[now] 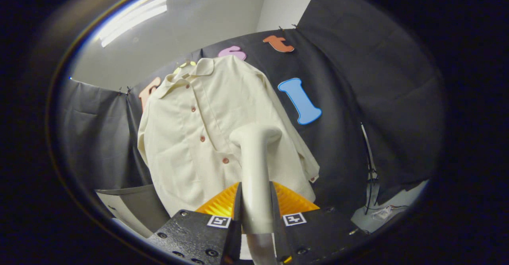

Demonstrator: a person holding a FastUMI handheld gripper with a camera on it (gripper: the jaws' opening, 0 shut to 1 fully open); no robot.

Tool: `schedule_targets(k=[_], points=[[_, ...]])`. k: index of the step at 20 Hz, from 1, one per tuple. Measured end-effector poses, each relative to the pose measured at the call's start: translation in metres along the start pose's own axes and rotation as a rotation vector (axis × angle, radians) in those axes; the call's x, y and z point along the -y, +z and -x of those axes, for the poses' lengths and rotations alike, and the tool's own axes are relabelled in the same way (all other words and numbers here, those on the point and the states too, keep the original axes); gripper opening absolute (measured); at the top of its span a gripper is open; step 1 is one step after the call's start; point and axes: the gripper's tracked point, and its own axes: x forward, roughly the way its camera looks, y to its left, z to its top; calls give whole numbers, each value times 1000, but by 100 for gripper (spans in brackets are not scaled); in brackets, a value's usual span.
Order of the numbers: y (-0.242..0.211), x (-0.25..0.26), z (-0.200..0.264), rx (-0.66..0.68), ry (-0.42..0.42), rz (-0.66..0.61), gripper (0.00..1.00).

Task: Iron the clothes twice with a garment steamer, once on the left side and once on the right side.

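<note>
A cream garment steamer (254, 165) is being gripped by its handle between the jaws of the gripper (256, 217), clenched on both sides. Its head is being held against the lower front of one cream shirt (199, 125), hung on the black wall (358, 98). Four buttons are being shown; the hem is being hidden by the steamer.

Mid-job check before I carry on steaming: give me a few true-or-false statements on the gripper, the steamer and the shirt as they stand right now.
1. The gripper is shut on the garment steamer. True.
2. The shirt lies flat on a table. False: it hangs upright against the black cloth wall.
3. The steamer's head is in front of the lower part of the shirt, by the button placket. True.
4. The shirt is unbuttoned and hanging open. False: its front is closed, the buttons in a line.
5. The shirt is dark blue. False: it is cream.
</note>
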Motion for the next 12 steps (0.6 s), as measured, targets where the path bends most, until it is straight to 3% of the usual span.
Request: schedule_targets(k=[12], points=[[-68,26,40,-123,-74,-60,33]])
